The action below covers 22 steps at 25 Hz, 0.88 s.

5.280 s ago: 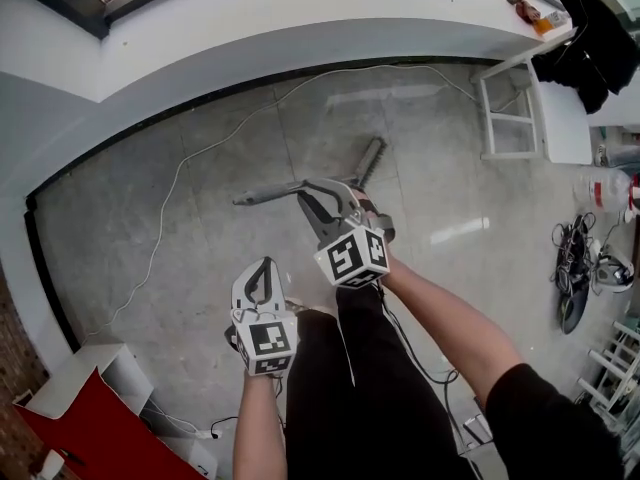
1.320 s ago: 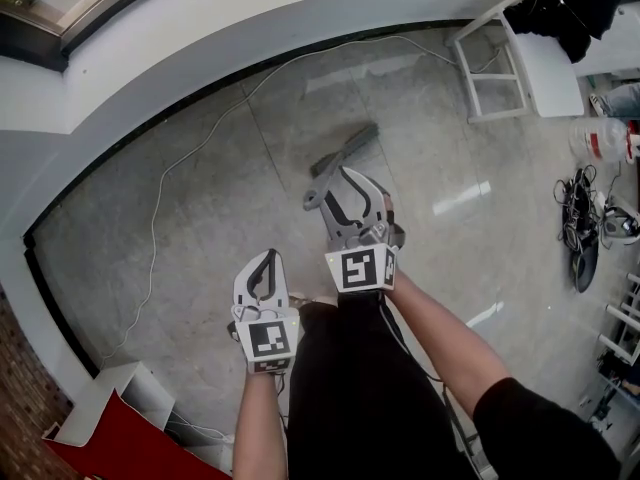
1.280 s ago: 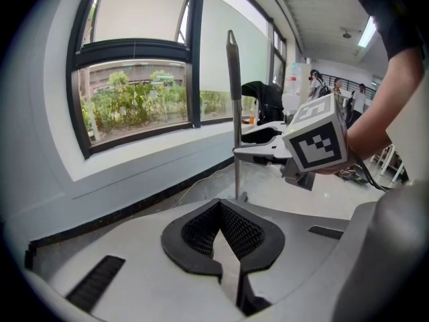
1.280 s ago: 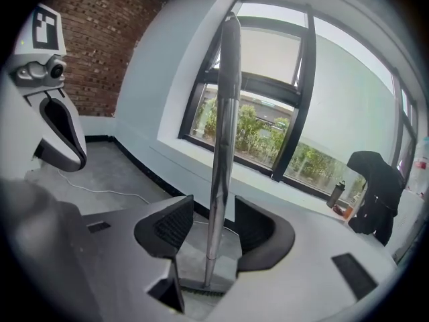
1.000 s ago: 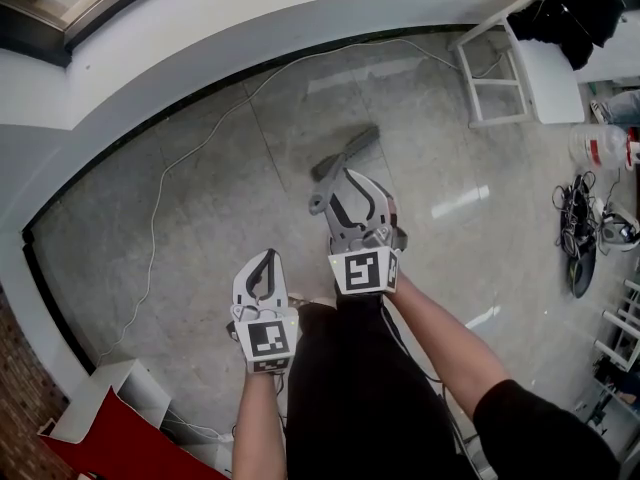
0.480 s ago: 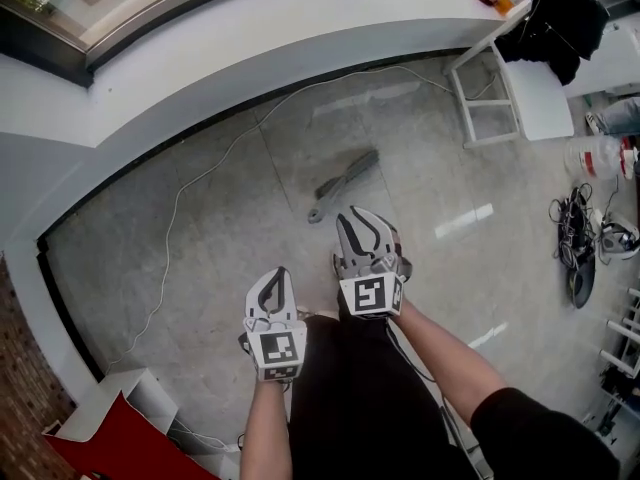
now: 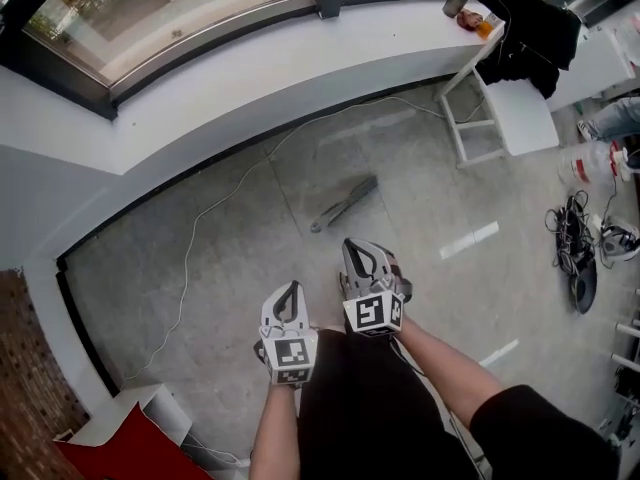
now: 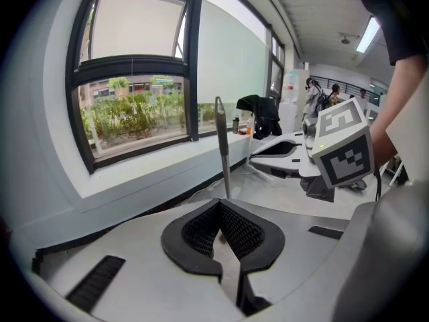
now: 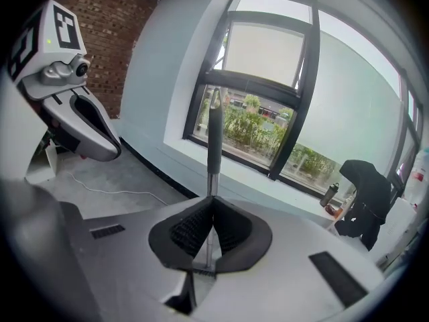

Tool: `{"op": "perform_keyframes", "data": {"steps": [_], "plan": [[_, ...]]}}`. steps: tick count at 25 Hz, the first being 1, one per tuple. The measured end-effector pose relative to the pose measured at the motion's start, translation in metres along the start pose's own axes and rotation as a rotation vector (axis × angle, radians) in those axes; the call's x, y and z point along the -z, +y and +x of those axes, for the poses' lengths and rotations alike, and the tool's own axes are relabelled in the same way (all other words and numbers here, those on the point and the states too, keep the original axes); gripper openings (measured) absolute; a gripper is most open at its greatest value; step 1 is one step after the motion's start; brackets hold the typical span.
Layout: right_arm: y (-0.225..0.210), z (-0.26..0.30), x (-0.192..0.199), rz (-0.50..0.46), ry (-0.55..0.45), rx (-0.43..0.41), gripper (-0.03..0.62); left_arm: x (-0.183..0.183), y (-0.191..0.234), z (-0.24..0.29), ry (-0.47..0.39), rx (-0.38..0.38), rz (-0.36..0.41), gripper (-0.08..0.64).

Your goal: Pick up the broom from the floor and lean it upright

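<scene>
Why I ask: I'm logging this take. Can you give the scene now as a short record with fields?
broom: head on floor, handle upright ahead of both grippers
prop: cannot tell
left gripper: fingers together, empty
right gripper: fingers just closed, nothing between them
hold: neither gripper grips the broom

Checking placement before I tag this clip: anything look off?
Yes. The broom stands upright on open floor, apparently unsupported: it touches neither the wall nor the desk, so it leans on nothing. The left gripper is shut; the right gripper has just closed its jaws on nothing. Both are clear of it.
</scene>
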State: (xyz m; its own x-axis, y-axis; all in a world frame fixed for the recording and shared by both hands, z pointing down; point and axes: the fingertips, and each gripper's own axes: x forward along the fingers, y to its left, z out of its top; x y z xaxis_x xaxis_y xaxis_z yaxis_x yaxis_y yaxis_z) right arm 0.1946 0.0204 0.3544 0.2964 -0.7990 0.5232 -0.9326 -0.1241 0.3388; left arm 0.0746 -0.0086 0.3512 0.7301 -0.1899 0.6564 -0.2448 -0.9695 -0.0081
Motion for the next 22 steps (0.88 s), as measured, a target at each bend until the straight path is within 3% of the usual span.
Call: {"op": "perform_keyframes", "data": {"steps": [7,15,22], "plan": [[-0.01,-0.03,-0.037,0.058,-0.017,0.017,0.008,-0.027,-0.002,-0.024,-0.017,-0.007,0.002,0.005],[-0.011,-0.082,-0.098,0.048,-0.081,0.003,0.008,-0.064,-0.011,-0.066,-0.08,-0.003,-0.028,0.005],[-0.02,-0.137,-0.119,0.043,-0.146,-0.009,0.008,-0.089,-0.034,-0.102,-0.112,-0.028,-0.029,0.005]]}}
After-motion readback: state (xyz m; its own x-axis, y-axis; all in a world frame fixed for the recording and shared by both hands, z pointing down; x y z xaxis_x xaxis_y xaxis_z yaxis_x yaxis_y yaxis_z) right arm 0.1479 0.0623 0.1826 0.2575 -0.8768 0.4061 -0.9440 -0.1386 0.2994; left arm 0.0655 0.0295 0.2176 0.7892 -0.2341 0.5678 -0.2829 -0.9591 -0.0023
